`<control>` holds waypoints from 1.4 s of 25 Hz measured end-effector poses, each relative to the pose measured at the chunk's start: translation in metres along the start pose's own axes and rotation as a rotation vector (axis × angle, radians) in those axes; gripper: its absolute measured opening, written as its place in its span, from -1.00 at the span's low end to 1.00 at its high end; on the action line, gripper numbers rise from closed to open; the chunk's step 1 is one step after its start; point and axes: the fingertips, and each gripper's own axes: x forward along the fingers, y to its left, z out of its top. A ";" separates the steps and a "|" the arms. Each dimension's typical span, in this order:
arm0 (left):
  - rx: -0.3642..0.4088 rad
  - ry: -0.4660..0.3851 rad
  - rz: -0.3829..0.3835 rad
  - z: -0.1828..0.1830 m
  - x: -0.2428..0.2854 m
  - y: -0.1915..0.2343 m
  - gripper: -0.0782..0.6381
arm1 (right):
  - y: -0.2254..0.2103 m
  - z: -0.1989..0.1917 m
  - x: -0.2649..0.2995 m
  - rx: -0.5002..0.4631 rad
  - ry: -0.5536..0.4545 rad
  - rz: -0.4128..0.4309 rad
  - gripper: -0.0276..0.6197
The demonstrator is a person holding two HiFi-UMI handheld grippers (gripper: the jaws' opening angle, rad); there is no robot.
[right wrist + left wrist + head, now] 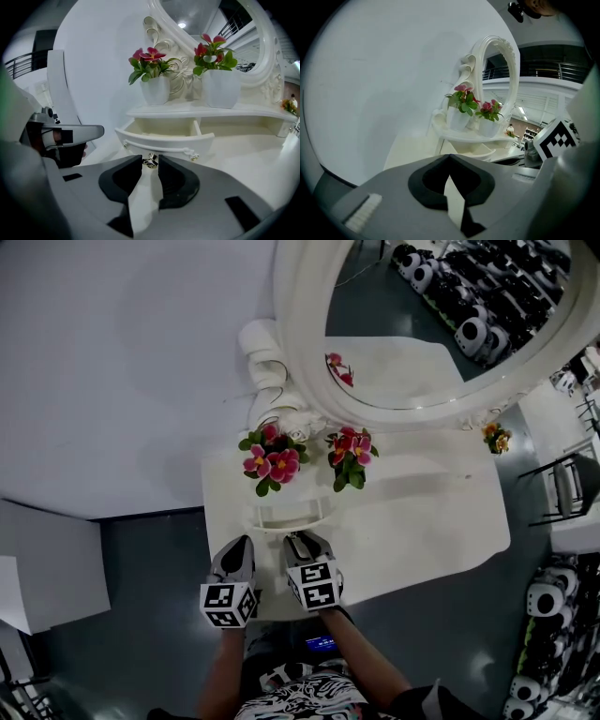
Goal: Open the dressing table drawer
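Observation:
The white dressing table (427, 521) carries a small curved drawer (286, 514) under its raised shelf. The drawer (164, 136) stands pulled out, its cream inside showing. A small metal knob (150, 161) on the drawer front sits between the tips of my right gripper (150, 162), whose jaws are closed to the knob's width. In the head view the right gripper (298, 540) points at the drawer front. My left gripper (242, 546) hovers just left of it over the table edge. The left gripper (449, 156) has its tips together with nothing between them.
Two white pots of pink flowers (272, 463) (350, 456) stand on the shelf above the drawer, below a large oval mirror (441, 324). A white wall panel (122, 362) lies left of the table. Another small flower pot (496, 438) sits at the far right.

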 end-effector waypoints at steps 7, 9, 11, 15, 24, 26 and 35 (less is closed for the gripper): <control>0.017 -0.055 -0.022 0.028 -0.019 -0.008 -0.78 | -0.005 0.013 -0.041 0.040 -0.064 -0.042 -0.58; 0.031 -0.078 -0.037 0.040 -0.026 -0.013 -0.78 | -0.007 0.022 -0.056 0.036 -0.102 -0.065 -0.88; 0.049 -0.102 -0.054 0.051 -0.031 -0.019 -0.78 | -0.006 0.035 -0.069 0.031 -0.151 -0.079 -0.91; 0.070 -0.137 -0.083 0.067 -0.038 -0.026 -0.78 | -0.002 0.058 -0.086 0.025 -0.227 -0.087 -0.91; 0.078 -0.156 -0.111 0.077 -0.044 -0.030 -0.78 | 0.004 0.070 -0.101 -0.008 -0.263 -0.120 -0.91; 0.077 -0.156 -0.114 0.076 -0.044 -0.028 -0.78 | 0.004 0.071 -0.100 -0.004 -0.265 -0.125 -0.91; 0.066 -0.150 -0.114 0.073 -0.044 -0.021 -0.78 | 0.007 0.071 -0.098 0.004 -0.265 -0.121 -0.91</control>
